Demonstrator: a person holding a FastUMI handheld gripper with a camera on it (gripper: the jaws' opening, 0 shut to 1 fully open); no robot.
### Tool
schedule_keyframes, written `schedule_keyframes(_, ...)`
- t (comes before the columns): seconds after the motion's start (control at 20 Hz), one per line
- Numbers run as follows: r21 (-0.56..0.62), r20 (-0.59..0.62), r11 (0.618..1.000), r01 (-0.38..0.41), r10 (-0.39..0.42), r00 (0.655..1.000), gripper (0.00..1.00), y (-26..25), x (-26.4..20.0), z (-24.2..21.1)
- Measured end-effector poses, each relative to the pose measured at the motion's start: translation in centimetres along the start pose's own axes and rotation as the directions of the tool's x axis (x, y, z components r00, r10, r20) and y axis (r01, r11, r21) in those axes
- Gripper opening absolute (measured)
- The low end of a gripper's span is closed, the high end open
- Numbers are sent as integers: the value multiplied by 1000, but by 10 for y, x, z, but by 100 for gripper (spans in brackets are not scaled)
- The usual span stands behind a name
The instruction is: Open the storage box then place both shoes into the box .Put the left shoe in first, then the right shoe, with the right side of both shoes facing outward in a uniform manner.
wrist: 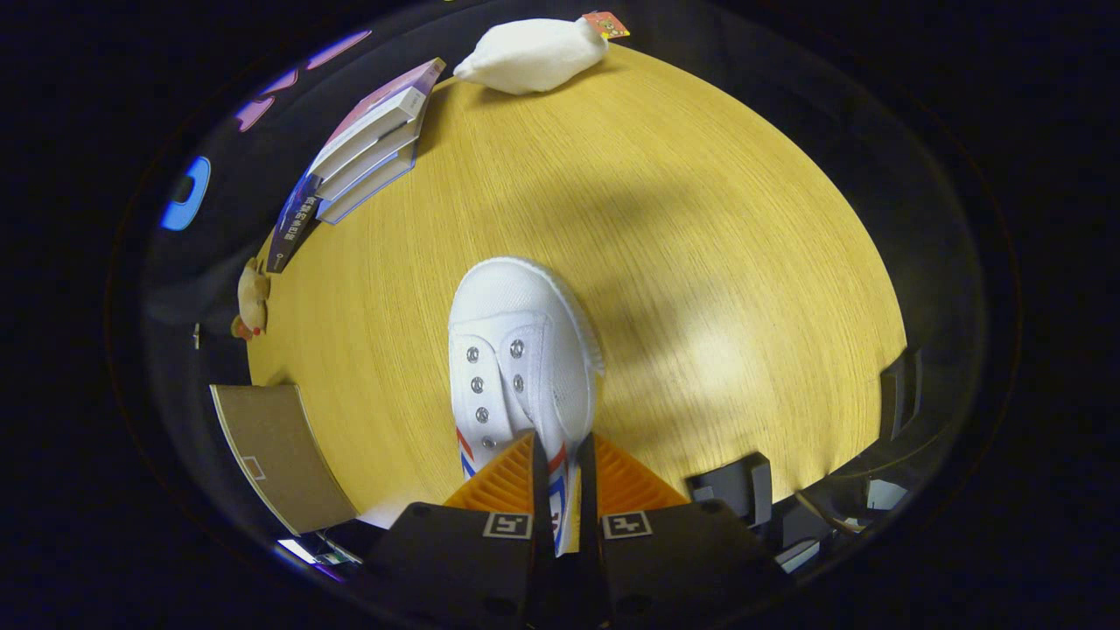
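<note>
A white canvas shoe (516, 350) with metal eyelets and red and blue side stripes hangs above the wooden table (700, 262), its toe pointing away from me. My gripper (560, 477) is shut on the shoe's side wall near the heel, with both fingers pressing on the thin canvas edge. A brown cardboard flap (280, 455), which looks like part of the storage box, lies off to the left beside the fingers. The rear of the shoe is hidden behind the fingers.
A stack of books (367, 149) lies at the far left of the table. A white plush toy (534, 54) rests at the far edge. A small brown stuffed toy (252, 302) sits by the left edge. Dark equipment (744, 490) stands at the near right.
</note>
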State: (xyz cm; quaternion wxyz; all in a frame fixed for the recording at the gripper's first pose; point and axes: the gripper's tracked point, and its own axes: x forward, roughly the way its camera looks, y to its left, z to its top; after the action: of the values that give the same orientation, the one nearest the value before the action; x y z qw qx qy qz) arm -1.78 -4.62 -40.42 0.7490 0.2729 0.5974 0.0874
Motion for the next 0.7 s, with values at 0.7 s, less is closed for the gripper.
schedule_keyframes(0.7, -58, 123, 952, -300, 305, 944, 14, 231, -132, -11)
